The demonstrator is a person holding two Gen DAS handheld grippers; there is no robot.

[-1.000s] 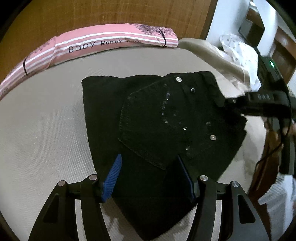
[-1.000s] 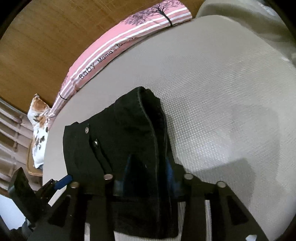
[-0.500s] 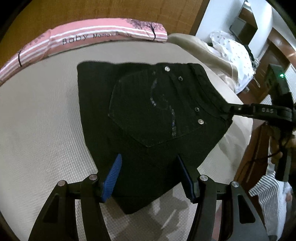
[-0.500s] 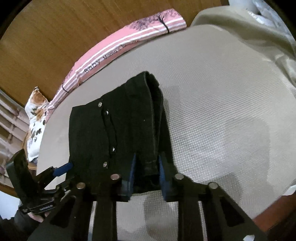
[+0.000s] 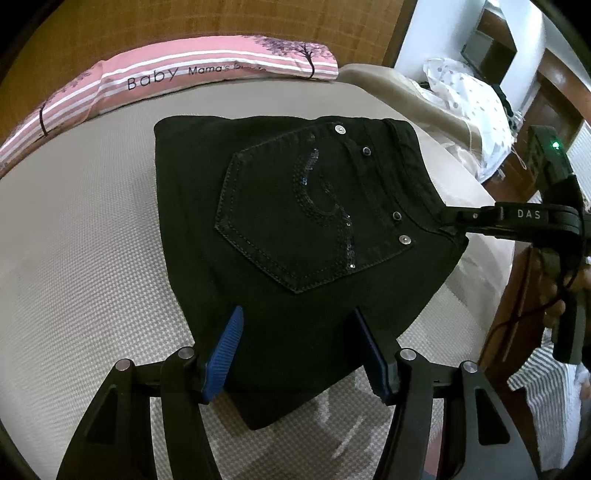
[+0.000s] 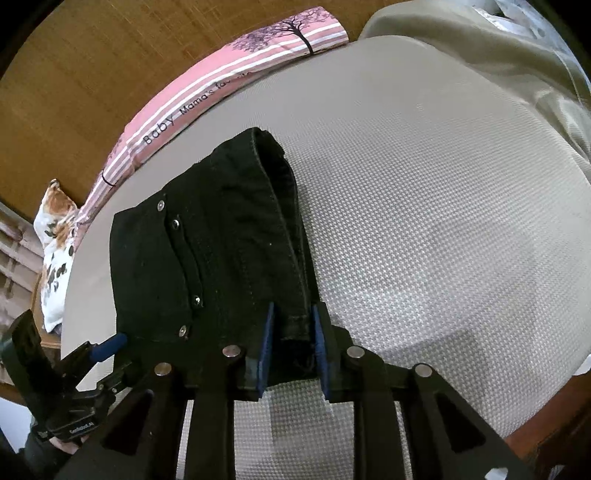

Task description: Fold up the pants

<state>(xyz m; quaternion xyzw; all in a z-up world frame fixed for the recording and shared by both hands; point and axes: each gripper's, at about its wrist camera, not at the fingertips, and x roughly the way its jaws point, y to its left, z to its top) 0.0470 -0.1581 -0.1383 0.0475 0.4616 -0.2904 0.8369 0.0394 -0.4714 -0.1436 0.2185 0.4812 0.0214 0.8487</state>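
Black folded pants [image 5: 295, 229] lie on a beige mattress [image 5: 81, 266], back pocket with sequins facing up. My left gripper [image 5: 297, 332] is open, its blue pads on either side of the near folded edge. My right gripper [image 6: 291, 328] is shut on the waistband corner of the pants [image 6: 221, 251]; it also shows in the left wrist view [image 5: 452, 218] at the right corner. The left gripper shows in the right wrist view [image 6: 110, 343] by the pants' left edge.
A pink striped pillow [image 5: 177, 77] lies along the wooden headboard [image 5: 207, 22]. A floral pillow [image 6: 55, 229] lies at the left. A beige blanket [image 6: 480, 48] and white spotted cloth [image 5: 469, 99] are piled at the bed's right side. The bed edge [image 5: 491, 302] is at the right.
The right gripper has narrowed onto the waistband corner and drawn it out, flattening the folded pants. The left gripper stays open at the near edge.
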